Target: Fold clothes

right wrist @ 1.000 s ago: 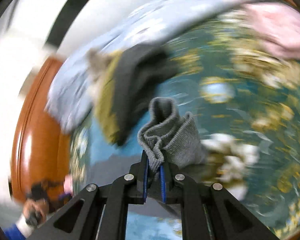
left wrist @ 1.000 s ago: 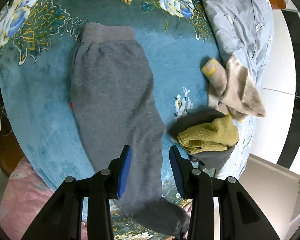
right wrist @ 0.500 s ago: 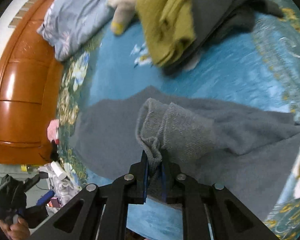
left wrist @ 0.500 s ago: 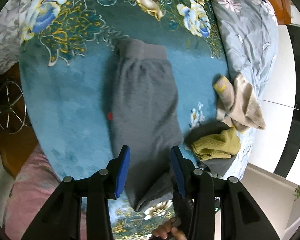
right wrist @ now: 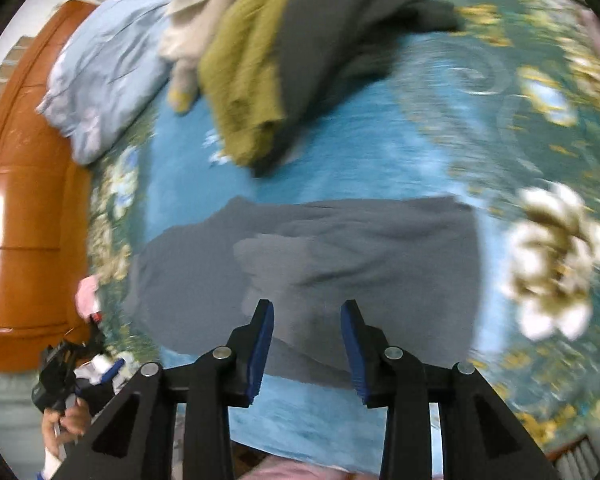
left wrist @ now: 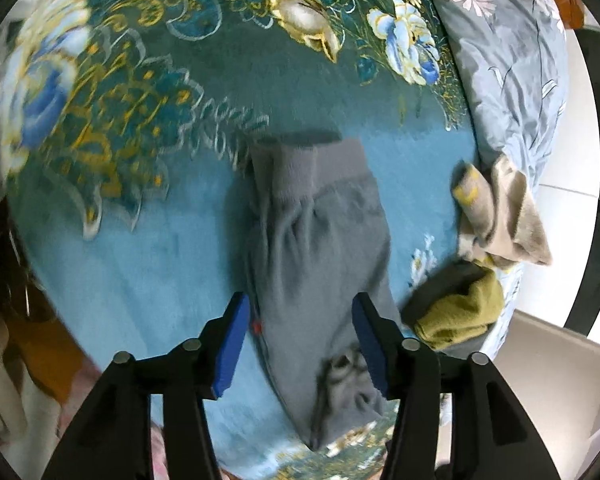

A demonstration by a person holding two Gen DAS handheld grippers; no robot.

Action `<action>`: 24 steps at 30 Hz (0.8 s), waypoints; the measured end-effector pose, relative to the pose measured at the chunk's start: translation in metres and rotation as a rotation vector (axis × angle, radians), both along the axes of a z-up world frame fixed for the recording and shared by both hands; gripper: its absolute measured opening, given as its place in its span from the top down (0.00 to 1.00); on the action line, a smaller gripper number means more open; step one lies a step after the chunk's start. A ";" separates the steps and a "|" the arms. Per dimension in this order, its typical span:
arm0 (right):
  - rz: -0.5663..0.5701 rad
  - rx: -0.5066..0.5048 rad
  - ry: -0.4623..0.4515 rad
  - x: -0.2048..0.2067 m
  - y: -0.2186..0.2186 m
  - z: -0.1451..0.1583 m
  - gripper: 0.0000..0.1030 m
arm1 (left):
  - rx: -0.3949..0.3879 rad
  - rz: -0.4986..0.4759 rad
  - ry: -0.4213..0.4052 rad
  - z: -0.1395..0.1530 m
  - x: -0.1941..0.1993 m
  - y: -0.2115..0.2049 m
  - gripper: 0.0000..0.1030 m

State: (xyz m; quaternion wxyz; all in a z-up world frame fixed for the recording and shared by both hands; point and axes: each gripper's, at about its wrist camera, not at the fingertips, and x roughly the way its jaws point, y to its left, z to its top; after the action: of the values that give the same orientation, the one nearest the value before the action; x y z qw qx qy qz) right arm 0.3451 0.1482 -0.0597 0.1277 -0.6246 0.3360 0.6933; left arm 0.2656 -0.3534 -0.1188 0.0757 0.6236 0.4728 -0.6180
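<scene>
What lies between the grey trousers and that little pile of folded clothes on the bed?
Only bare blue blanket separates the grey trousers from the olive and dark pile, best seen in the right wrist view.

Bare blanket left of trousers; clothes pile crowds the right.
</scene>
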 end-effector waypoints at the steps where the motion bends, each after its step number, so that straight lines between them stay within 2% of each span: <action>1: -0.020 0.017 -0.014 0.007 0.002 0.005 0.62 | -0.003 -0.008 0.001 -0.008 -0.006 -0.004 0.42; 8: -0.157 0.060 -0.074 0.043 -0.003 0.029 0.61 | -0.041 -0.076 -0.001 -0.059 -0.044 -0.022 0.42; 12: -0.137 0.094 -0.094 0.047 -0.011 0.042 0.61 | -0.038 -0.094 -0.010 -0.085 -0.055 -0.019 0.42; 15: -0.111 0.122 -0.103 0.047 -0.015 0.052 0.61 | -0.009 -0.041 0.009 -0.094 -0.054 -0.021 0.43; 17: -0.106 0.131 -0.105 0.049 -0.015 0.056 0.61 | 0.008 -0.014 0.022 -0.096 -0.053 -0.020 0.54; 21: -0.105 0.131 -0.106 0.049 -0.017 0.059 0.61 | -0.007 -0.015 0.029 -0.089 -0.053 -0.019 0.73; 24: -0.099 0.122 -0.099 0.047 -0.019 0.059 0.61 | -0.041 -0.068 0.064 -0.067 -0.058 -0.011 0.80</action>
State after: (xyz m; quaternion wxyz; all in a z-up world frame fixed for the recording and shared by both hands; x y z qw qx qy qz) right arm 0.3921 0.1297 -0.0005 0.2161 -0.6317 0.3170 0.6736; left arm 0.2071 -0.3640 -0.1862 0.0523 0.6177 0.4407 -0.6492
